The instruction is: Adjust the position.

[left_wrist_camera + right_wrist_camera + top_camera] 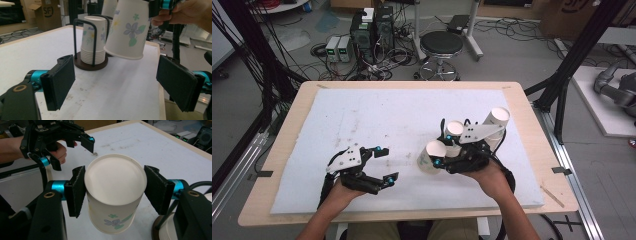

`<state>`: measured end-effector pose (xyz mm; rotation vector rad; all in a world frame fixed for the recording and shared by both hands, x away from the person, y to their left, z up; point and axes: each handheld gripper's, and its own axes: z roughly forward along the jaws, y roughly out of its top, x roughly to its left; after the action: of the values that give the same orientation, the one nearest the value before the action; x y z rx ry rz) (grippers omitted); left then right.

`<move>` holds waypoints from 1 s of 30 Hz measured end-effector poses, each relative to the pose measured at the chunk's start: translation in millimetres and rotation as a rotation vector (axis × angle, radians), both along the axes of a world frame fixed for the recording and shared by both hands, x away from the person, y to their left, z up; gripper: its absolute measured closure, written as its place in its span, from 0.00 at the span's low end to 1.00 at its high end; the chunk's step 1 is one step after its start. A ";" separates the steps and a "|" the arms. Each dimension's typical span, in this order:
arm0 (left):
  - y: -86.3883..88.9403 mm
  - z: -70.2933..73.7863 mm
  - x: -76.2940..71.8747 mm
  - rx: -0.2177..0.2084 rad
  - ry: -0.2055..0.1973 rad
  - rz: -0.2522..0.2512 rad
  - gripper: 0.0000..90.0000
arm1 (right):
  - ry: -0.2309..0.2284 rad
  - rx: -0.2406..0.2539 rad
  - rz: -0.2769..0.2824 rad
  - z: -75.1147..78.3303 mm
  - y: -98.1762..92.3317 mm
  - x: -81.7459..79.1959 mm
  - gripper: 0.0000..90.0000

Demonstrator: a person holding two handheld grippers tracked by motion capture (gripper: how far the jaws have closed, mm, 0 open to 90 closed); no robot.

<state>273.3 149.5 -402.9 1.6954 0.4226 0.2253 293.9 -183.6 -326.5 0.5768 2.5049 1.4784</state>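
White mat [377,120] on wooden table [292,125]; cables [377,65], perhaps computers, behind.

Both forearms in from the near edge — one gripper per hand.
Left gripper [381,165] low over the bench, jaws spread wide, nothing between; right gripper [441,149] raised, jaws clamped on a paper cup [432,156] — tilted.

In the left gripper view, the held paper cup [127,27] is cut off at the top edge. A second cup stack [109,7] is largely hidden behind it. In the right gripper view, the cup rack [160,230] is cropped at the bottom.
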 end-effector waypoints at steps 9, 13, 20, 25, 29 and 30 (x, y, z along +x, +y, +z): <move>-22.8 -1.2 5.3 0.008 -0.009 -0.039 0.17 | 0.007 0.001 0.032 -3.2 9.8 -0.8 0.43; -33.8 -3.5 7.6 0.026 -0.008 -0.058 0.17 | 0.011 0.000 0.043 -3.7 14.0 -1.5 0.43; -49.3 -6.1 10.8 0.045 -0.010 -0.069 0.17 | 0.017 -0.009 0.070 -4.9 21.5 -2.2 0.43; -55.2 -8.7 12.4 0.056 -0.010 -0.077 0.17 | 0.019 -0.002 0.080 -5.2 24.0 -2.4 0.43; -57.0 -9.0 12.5 0.052 -0.011 -0.080 0.18 | 0.027 0.002 0.088 -5.0 25.2 -3.0 0.43; -57.2 -9.1 12.6 0.053 -0.011 -0.080 0.18 | 0.021 0.002 0.088 -5.2 25.9 -2.7 0.43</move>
<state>285.8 92.3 -412.0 1.7582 0.3428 0.1888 291.2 -157.6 -331.7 0.4905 2.5760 1.5123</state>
